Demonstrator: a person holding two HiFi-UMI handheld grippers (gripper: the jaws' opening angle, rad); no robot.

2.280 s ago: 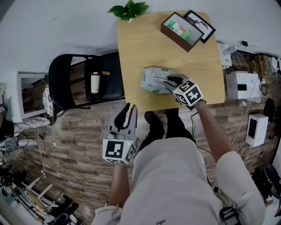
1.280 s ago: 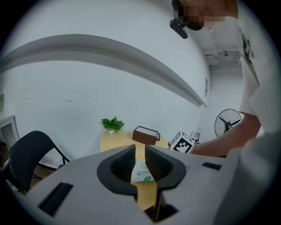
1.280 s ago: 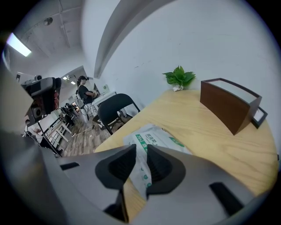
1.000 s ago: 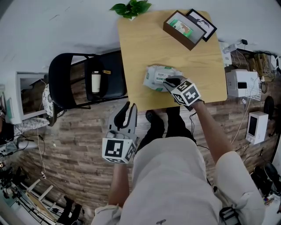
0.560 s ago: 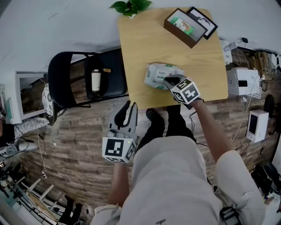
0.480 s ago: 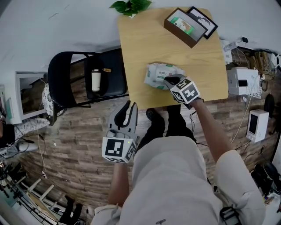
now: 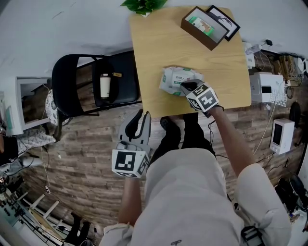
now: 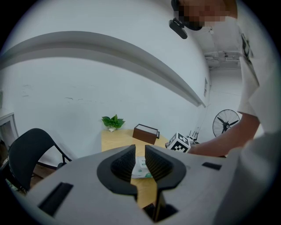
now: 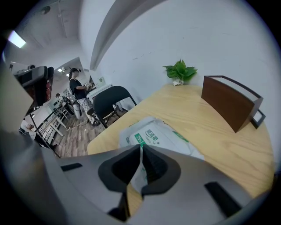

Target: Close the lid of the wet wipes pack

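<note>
The white and green wet wipes pack lies on the wooden table near its front edge. My right gripper rests on the pack's near right part, angled down. In the right gripper view the pack fills the space just beyond my right gripper. Its jaws are closing, the tips almost together, and I see nothing clamped between them. My left gripper hangs over the floor in front of the table, jaws a narrow gap apart and empty. In the left gripper view, the left gripper points at the table.
A brown box and a black picture frame sit at the table's far right corner, a small plant at its far edge. A black chair with a bottle on its seat stands left of the table.
The right gripper has stayed on the pack's near right part with barely any shift. The left gripper has not moved.
</note>
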